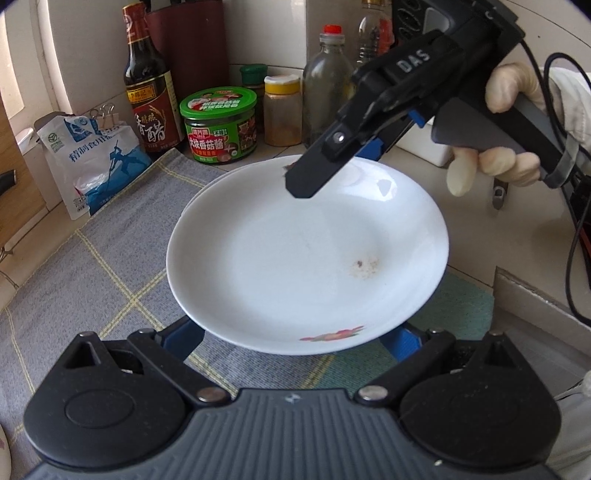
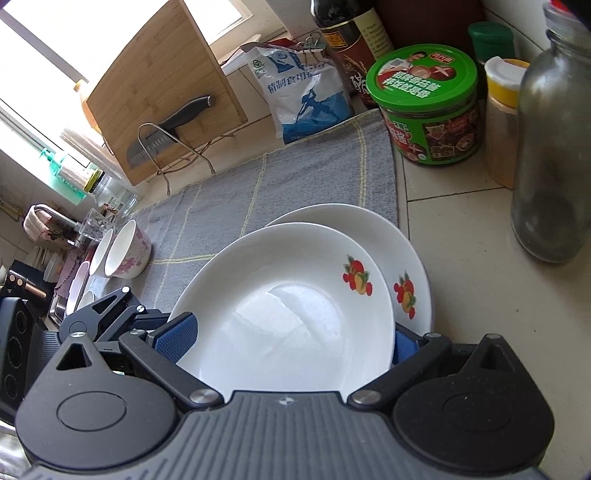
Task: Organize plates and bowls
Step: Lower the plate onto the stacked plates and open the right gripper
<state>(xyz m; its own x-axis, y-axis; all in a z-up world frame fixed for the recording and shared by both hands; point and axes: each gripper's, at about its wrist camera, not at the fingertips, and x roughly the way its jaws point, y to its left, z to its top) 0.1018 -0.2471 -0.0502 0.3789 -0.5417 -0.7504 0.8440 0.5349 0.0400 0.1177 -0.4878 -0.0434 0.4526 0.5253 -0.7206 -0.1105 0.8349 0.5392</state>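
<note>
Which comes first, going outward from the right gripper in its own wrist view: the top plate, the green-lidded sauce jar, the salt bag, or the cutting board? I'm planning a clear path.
1. Top plate, between the right gripper's jaws.
2. Green-lidded sauce jar, ahead on the right.
3. Salt bag, behind the grey mat.
4. Cutting board, far left, by the window.

Pale tiled counter point(image 2: 476, 266), grout lines showing; covered partly by a grey cloth point(image 2: 229, 206) with thin yellow checks; backed by a light wall point(image 1: 258, 29) meeting in a corner. Bright window point(image 2: 55, 40) at upper left, washed out by daylight; glare across the sill. Bamboo cutting board point(image 2: 162, 85) leaning upright in a wire rack beneath it, knife point(image 2: 166, 125) slotted alongside. Sink area point(image 2: 59, 236) further left, dim and cluttered, details too small to tell.
</note>
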